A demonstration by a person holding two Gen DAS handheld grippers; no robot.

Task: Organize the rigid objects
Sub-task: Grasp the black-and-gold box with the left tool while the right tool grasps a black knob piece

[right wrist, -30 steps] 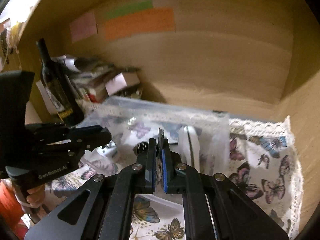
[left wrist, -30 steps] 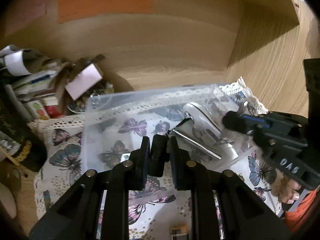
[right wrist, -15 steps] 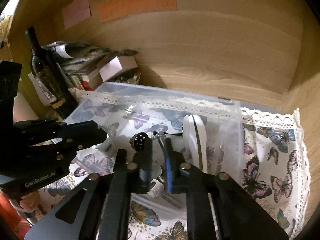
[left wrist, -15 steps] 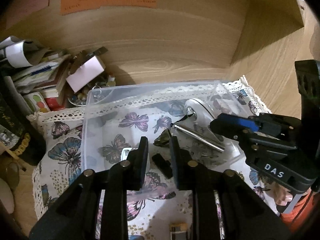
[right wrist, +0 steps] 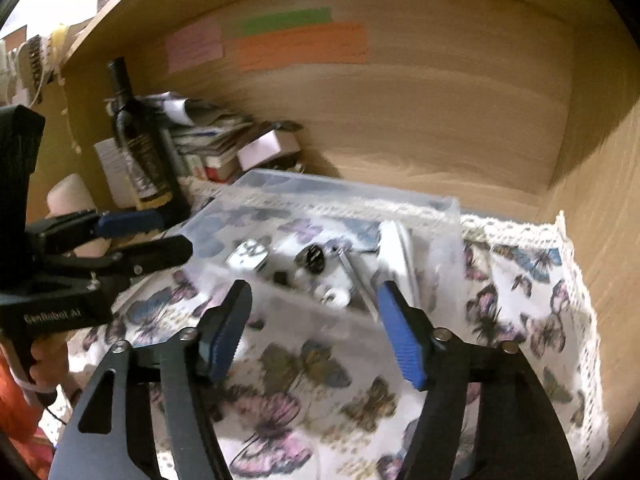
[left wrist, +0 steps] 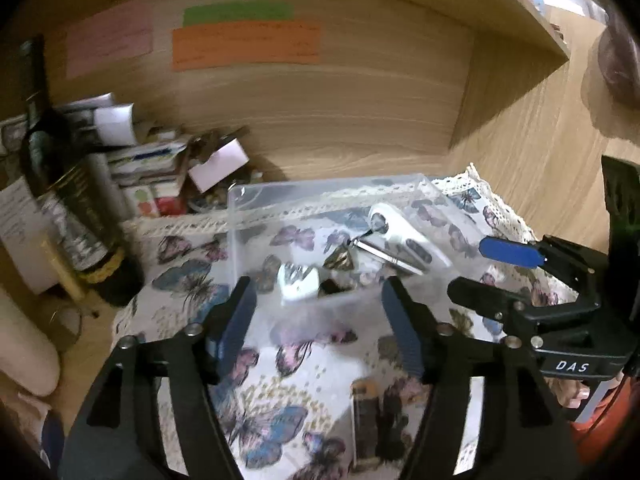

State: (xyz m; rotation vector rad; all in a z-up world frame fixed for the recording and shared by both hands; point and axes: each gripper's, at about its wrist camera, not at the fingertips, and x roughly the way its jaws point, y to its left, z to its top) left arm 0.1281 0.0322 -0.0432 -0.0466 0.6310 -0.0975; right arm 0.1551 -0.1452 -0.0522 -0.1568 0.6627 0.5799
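Both tongs, left [left wrist: 316, 312] and right [right wrist: 314, 320], gape wide and empty. They hover just before the clear box [left wrist: 256, 200], which holds small items.

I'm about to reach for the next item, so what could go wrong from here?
The lighter lies on the cloth right under the open left gripper, partly hidden by a finger, so a blind grab may miss it. The bin is light and clear; a knock from the right gripper could slide it. The bottle stands close by and might tip.
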